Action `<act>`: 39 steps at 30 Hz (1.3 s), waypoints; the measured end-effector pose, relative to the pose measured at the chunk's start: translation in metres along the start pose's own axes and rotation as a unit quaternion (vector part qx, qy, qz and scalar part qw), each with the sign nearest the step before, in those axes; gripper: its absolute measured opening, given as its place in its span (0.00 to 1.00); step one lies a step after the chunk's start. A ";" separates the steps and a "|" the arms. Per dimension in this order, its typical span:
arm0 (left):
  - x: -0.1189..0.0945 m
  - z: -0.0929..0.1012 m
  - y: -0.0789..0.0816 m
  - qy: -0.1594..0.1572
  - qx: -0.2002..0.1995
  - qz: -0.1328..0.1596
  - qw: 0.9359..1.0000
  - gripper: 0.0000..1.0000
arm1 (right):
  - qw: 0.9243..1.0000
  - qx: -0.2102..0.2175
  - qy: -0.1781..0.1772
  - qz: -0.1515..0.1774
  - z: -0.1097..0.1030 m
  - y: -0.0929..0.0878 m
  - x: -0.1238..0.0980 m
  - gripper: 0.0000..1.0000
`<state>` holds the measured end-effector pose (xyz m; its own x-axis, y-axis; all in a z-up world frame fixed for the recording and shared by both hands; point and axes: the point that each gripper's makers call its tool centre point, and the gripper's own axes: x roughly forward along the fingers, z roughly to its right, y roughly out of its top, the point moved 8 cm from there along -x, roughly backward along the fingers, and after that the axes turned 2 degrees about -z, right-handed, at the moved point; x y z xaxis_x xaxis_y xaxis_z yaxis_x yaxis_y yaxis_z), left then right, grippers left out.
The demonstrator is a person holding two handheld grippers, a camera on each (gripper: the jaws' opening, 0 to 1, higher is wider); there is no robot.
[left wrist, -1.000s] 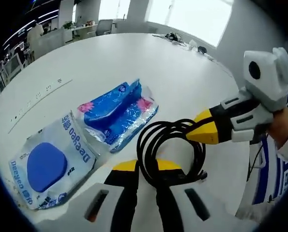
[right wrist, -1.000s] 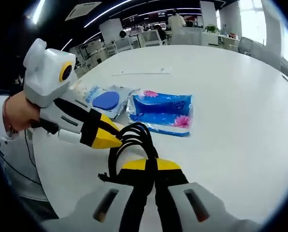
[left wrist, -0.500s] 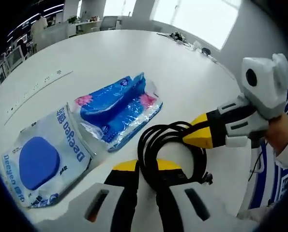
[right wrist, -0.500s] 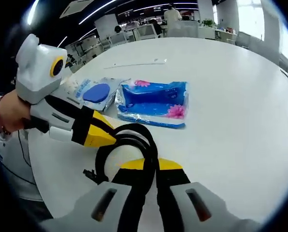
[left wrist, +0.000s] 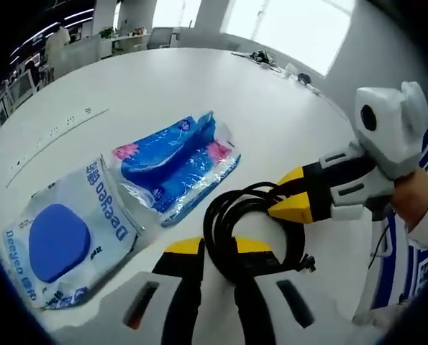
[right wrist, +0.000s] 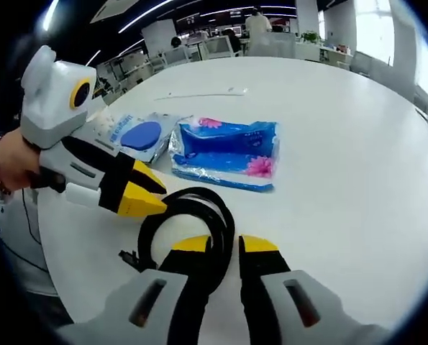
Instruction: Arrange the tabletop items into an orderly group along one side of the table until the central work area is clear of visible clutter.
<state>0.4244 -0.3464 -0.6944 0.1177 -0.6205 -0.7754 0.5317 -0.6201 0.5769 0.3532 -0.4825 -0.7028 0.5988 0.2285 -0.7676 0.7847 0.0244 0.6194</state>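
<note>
Left gripper (left wrist: 218, 248): jaws close together with the coiled black cable (left wrist: 253, 219) passing between them; reads as clamped on the near loops. Seen from the right gripper view (right wrist: 140, 195), its yellow tips sit shut at the left edge of the coil.
Right gripper (right wrist: 223, 244): jaws apart with a clear gap, the right-hand loop of the cable (right wrist: 188, 226) running against the left jaw; not clamped. In the left gripper view (left wrist: 289, 201) its tips lie over the far side of the coil.
Cable position: lying on the surface close to its near edge, just beside the blue tissue pack (left wrist: 176, 162).
Other items: white wipes pouch with a blue oval lid (left wrist: 62, 241) next to the tissue pack, the two touching or nearly so; all three already grouped on one side.
Risk 1: coil is loose and untied; with a single hold, a lift or drag probably lets the loops spring open and sprawl back toward the middle.
Risk 2: free plug end (right wrist: 127, 256) trails off the coil; may snag a jaw or hang over the edge.
Risk 3: sliding the cable sideways could nudge the tissue pack, since the plastic looks slick.
Surface (right wrist: 343, 144): large, white, smooth, rounded edge; centre bare.
Room: open office, ceiling light strips, bright windows, desks and chairs beyond; a person stands far off.
</note>
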 end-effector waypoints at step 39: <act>-0.036 0.010 -0.002 -0.015 -0.010 0.019 1.000 0.47 | 1.000 -0.014 -0.002 0.021 -0.010 0.011 -0.024 0.37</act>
<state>0.4107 -0.3275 -0.6655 0.1120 -0.6579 -0.7448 0.5434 -0.5870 0.6002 0.3455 -0.4784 -0.6759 0.6321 0.2265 -0.7410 0.7537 0.0422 0.6559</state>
